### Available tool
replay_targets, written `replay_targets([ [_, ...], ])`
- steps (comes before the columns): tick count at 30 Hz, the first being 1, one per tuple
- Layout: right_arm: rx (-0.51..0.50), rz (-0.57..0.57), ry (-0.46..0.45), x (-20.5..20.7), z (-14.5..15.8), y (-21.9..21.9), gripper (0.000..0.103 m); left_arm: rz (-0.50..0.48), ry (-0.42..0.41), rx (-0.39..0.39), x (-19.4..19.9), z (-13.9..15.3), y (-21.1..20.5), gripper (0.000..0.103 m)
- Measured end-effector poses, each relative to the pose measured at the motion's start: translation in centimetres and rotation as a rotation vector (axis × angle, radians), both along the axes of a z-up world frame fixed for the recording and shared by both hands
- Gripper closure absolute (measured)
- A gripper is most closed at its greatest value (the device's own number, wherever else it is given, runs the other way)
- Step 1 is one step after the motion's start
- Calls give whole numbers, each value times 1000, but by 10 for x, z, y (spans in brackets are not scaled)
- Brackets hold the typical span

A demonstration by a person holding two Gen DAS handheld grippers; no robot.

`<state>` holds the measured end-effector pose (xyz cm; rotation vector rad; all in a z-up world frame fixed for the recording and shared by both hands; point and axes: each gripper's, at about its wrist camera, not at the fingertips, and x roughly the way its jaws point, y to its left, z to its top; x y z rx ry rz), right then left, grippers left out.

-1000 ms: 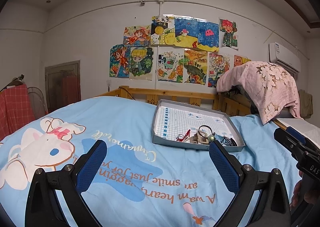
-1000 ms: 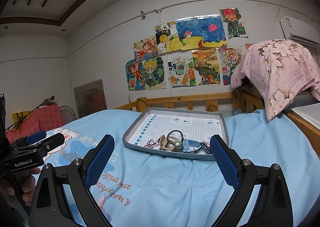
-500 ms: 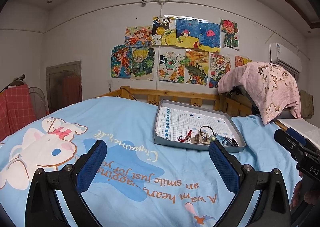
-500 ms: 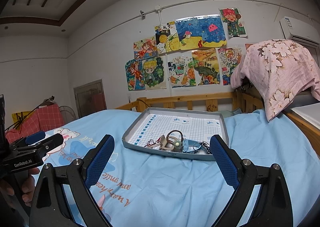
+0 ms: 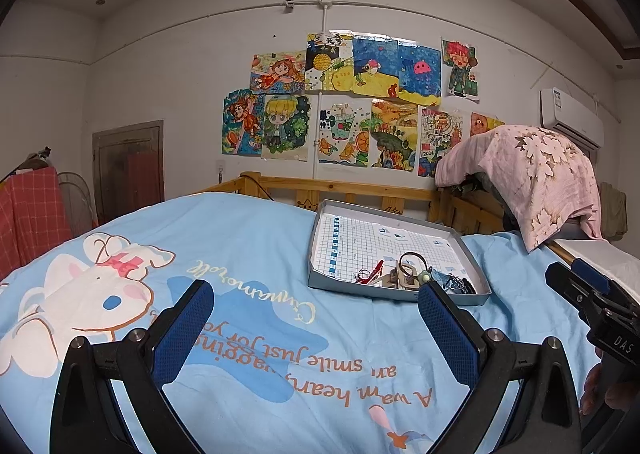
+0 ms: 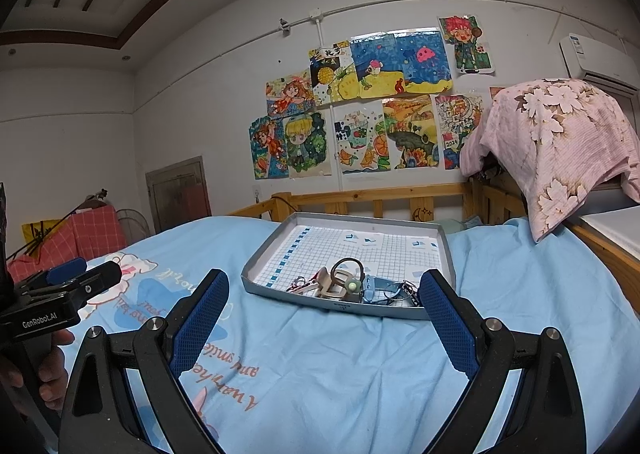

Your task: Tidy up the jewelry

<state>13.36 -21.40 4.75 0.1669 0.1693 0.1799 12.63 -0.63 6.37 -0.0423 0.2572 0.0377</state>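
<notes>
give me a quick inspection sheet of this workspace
surface: bed with a blue cartoon bedsheet, wrinkled.
job's things: grey tray on the sheet; jewelry pile bunched at its near edge; rest of its grid liner is bare.
clutter: pink floral cloth draped at the right.
grippers: left claw and right claw both open, holding nothing, short of the tray.
cables: white conduit on the wall.
surroundings: drawings on the wall, wooden bed rail, air conditioner.

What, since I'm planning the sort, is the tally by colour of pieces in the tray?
Red clip: 1
Beige claw clip: 1
Black loop: 1
Blue piece: 1
Total: 4 distinguishable; the tangled rest in the tray is too small to count.
</notes>
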Motion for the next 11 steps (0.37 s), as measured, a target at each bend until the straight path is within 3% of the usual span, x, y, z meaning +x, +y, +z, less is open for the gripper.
replay_targets([
  [11, 2, 0, 1, 0, 0, -1, 9, 35, 5, 0, 0, -2, 9, 0],
])
